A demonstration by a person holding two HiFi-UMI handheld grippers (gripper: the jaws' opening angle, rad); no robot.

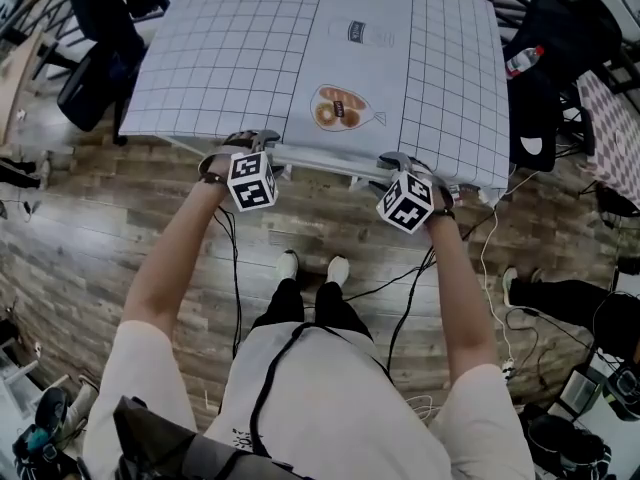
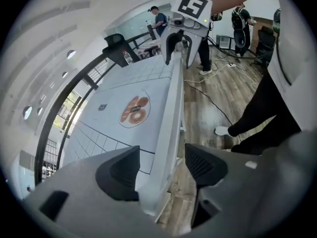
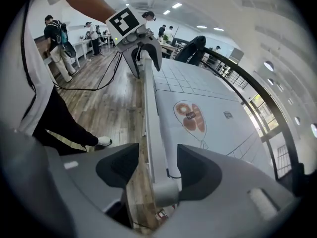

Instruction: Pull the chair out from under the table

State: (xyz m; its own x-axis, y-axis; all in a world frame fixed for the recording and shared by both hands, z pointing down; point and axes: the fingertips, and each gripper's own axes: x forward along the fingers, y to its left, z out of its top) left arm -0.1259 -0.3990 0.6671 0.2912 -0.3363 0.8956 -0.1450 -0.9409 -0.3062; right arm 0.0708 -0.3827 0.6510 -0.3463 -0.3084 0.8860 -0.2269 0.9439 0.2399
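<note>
**Hidden or unclear**
- The space under the table [image 1: 250, 68] is covered by the tabletop in the head view. Which chair the task means cannot be told.
- Both gripper views crop the table to its near edge rail and part of the gridded cover.
- The people in the background of the gripper views are small and indistinct.

**Counted**
- Grippers, two.
  - The left gripper [image 1: 250, 140] [image 2: 161, 165] has its jaws spread wide, with the table's near edge standing between them. The floor-side pad is clear of the edge.
  - The right gripper [image 1: 400, 160] [image 3: 158, 165] also has its jaws spread wide astride the same edge, further right, and does not clamp it.
  - Each gripper shows at the far end of the edge in the other's view.
- Marker cubes, two: one on the left gripper [image 1: 251, 180] and one on the right gripper [image 1: 406, 203].
- Chairs, two, both dark and draped with clothing.
  - The left chair [image 1: 95, 78] is at the table's far-left corner.
  - The right chair [image 1: 545, 88] is against the table's right side.
- Printed bread picture [image 1: 340, 108], one, on the cover near the front edge.
- Bottle [image 1: 522, 60], one, by the right chair.
- The wearer's shoes, two [image 1: 287, 265] [image 1: 338, 270], are on the wood floor [image 1: 120, 238].
- Cables [image 1: 400, 298], several, trail across the floor.
</note>
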